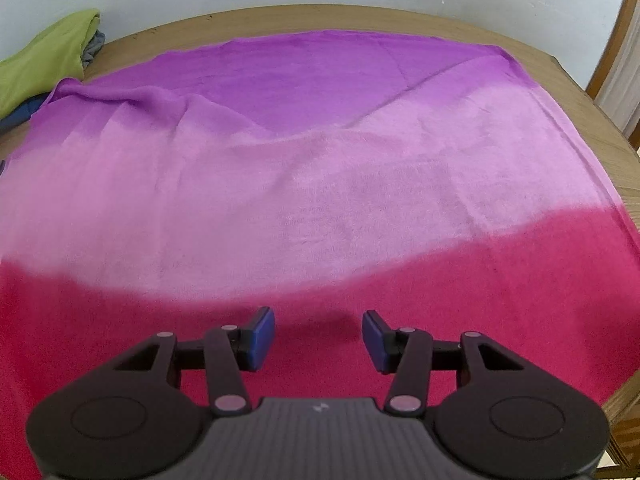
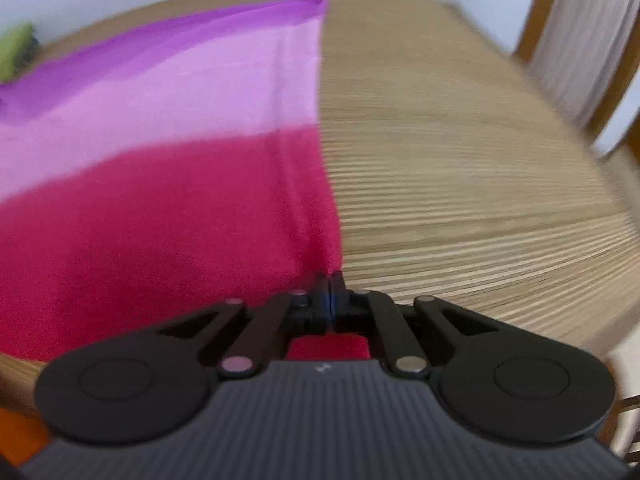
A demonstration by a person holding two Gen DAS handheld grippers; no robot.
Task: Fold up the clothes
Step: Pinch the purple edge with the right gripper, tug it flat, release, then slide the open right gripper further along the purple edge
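Cloth (image 1: pixel 320 168), banded purple, pale pink and crimson, is lying spread over most of the wooden table (image 2: pixel 460 160), far edge near the wall, crimson band nearest the person. Right gripper (image 2: pixel 330 280) is sitting at the cloth's near right corner with jaws fully together; crimson fabric is running up to the tips and showing under the linkage, so it is looking pinched on the edge, though motion blur is hiding the actual contact. Left gripper (image 1: pixel 318 340) is hovering over the crimson band with jaws apart, blue pads (image 1: pixel 262 338) clear of the fabric, nothing between them.

Risks from here: the right pinch is looking shallow, right at the hem, so the corner is likely slipping out if pulled fast. With only one corner being held, the fold is probably going skewed, dragging the wrinkled far-left area further. Left side is lying close to the green garment pile (image 1: pixel 48 56), so dragging could be catching it.
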